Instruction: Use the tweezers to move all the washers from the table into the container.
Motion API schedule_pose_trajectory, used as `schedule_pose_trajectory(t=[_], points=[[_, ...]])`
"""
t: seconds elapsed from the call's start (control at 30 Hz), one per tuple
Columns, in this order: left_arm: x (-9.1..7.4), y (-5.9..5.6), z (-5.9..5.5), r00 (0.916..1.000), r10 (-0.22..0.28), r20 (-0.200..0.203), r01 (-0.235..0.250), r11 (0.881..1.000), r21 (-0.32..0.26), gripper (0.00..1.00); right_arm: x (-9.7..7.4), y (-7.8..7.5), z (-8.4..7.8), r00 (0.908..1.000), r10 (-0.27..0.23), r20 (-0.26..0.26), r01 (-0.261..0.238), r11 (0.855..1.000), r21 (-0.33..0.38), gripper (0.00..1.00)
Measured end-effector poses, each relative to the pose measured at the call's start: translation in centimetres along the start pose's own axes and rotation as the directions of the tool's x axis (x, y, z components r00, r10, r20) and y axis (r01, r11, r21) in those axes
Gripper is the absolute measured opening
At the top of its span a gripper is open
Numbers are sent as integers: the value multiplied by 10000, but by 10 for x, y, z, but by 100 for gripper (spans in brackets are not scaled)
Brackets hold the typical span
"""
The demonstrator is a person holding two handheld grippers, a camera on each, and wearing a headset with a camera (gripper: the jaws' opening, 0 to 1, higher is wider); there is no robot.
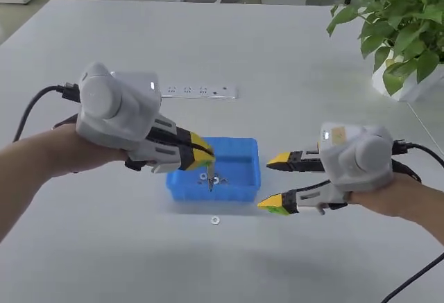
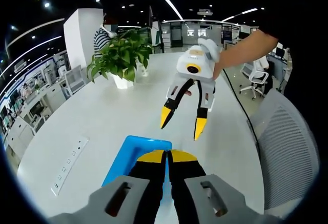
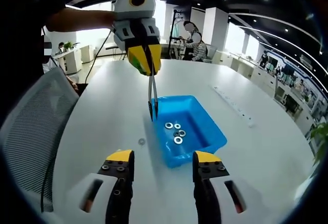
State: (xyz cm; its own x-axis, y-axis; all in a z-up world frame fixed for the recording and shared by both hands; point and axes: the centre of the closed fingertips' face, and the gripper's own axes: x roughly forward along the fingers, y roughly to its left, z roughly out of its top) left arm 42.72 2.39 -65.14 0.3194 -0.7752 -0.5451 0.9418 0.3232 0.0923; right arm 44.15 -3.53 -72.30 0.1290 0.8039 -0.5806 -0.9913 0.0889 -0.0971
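- Left gripper (image 1: pixel 205 156) hung over the container (image 1: pixel 184 188), its fingers (image 1: pixel 196 142) pressed together on the tweezers (image 3: pixel 152 93).
- The tweezers pointed straight down, tips just inside the container's rim. This looked like a drop position. Could not tell whether the tips held a washer.
- Several washers (image 3: pixel 176 131) lay flat on the container floor.
- One loose washer (image 1: pixel 215 220) lay on the desk (image 1: pixel 291 74), just outside the container's front wall and not touching it.
- Right gripper (image 1: pixel 269 184) hovered beside the container, opposite the left gripper. Its fingers (image 1: pixel 279 157) were spread and held nothing, probably kept clear to give the tweezers room.
- Judged nearly done: the loose washer remained. It is thin and flat, so the tips may slide off it.
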Motion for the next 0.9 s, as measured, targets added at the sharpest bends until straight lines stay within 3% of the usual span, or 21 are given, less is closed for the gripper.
schedule_pose_trajectory(t=[0.47,0.9], points=[[13,-12,-10,9995,-303,49,304,9995,-99,6,-3,10,-11,10000,-1,-96,5,9991,427,56],[19,-18,-19,9987,-513,21,513,9985,-201,6,-5,12,-19,9997,-162,-156,177,9951,975,71]])
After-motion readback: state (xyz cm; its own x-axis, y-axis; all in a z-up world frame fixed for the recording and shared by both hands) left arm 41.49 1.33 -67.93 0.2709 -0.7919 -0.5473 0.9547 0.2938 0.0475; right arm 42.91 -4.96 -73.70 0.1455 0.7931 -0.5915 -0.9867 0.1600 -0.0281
